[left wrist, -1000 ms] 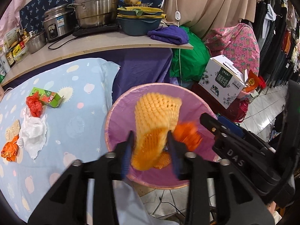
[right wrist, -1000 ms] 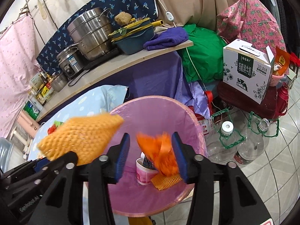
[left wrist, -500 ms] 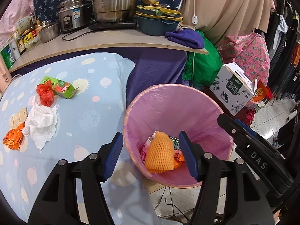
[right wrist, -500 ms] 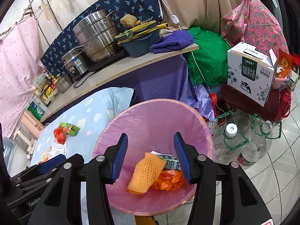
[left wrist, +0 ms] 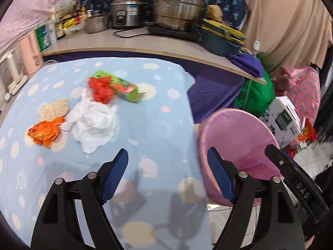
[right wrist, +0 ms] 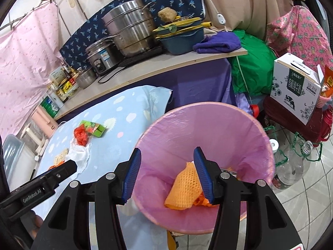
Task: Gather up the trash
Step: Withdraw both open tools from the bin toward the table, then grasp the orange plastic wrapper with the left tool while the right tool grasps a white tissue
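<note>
Over the blue spotted tablecloth (left wrist: pixel 145 129) hangs my left gripper (left wrist: pixel 167 176); its jaws are opening and nothing is between them. Trash lies ahead of it: a white tissue (left wrist: pixel 93 120), a red wrapper (left wrist: pixel 102 89), a green carton (left wrist: pixel 122 88), an orange wrapper (left wrist: pixel 45 132) and a beige foam net (left wrist: pixel 55 109). Right of the table stands the pink-lined bin (left wrist: pixel 235 133). My right gripper (right wrist: pixel 166 174) hovers open and empty above the bin (right wrist: pixel 208 129), where an orange foam net (right wrist: pixel 184 189) lies at the bottom.
A counter (left wrist: pixel 133 43) behind the table carries steel pots (left wrist: pixel 179 10), a rice cooker (left wrist: pixel 127 13), jars and a blue basin (left wrist: pixel 220 41). A white printed box (right wrist: pixel 297 87), clear plastic jugs (right wrist: pixel 291 166) and a green bag (right wrist: pixel 251 73) crowd the floor right of the bin.
The orange net and the orange wrapper dropped from the grippers into the bin. My left gripper opened wider and swung left from the bin over the table. The right gripper shifted slightly.
</note>
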Motion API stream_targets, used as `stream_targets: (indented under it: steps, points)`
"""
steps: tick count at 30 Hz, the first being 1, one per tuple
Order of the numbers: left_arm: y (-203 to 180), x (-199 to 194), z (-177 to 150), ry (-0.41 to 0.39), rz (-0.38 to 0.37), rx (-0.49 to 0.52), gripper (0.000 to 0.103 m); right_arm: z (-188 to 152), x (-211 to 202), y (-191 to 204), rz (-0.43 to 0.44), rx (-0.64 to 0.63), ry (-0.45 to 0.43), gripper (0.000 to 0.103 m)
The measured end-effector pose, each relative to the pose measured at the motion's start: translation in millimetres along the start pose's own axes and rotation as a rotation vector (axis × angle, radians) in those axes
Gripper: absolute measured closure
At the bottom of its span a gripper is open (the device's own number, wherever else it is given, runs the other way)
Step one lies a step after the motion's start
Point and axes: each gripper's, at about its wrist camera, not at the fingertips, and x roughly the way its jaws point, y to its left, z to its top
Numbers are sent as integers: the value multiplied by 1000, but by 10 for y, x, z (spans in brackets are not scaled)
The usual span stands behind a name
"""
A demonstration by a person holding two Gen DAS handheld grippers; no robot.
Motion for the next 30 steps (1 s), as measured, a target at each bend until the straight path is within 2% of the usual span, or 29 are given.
stream_targets:
  steps: [6, 11, 15, 22, 30]
  points:
    - [536, -43, -35, -6, 87, -82, 27, -59, 91, 371, 41, -62, 28, 52]
    - [1100, -99, -65, -13, 157, -188, 19, -122, 208, 697, 75, -112, 58, 52]
    - [1564, -109, -84, -7, 204, -266, 18, -196, 317, 1013, 105, -161, 85, 52]
    - [2160, -55, -77, 10, 248, -367, 18, -327, 549, 1494, 148, -228, 135, 52]
    - [2495, 149, 8, 31, 240, -420, 18, -403, 880, 1981, 191, -283, 188, 52]
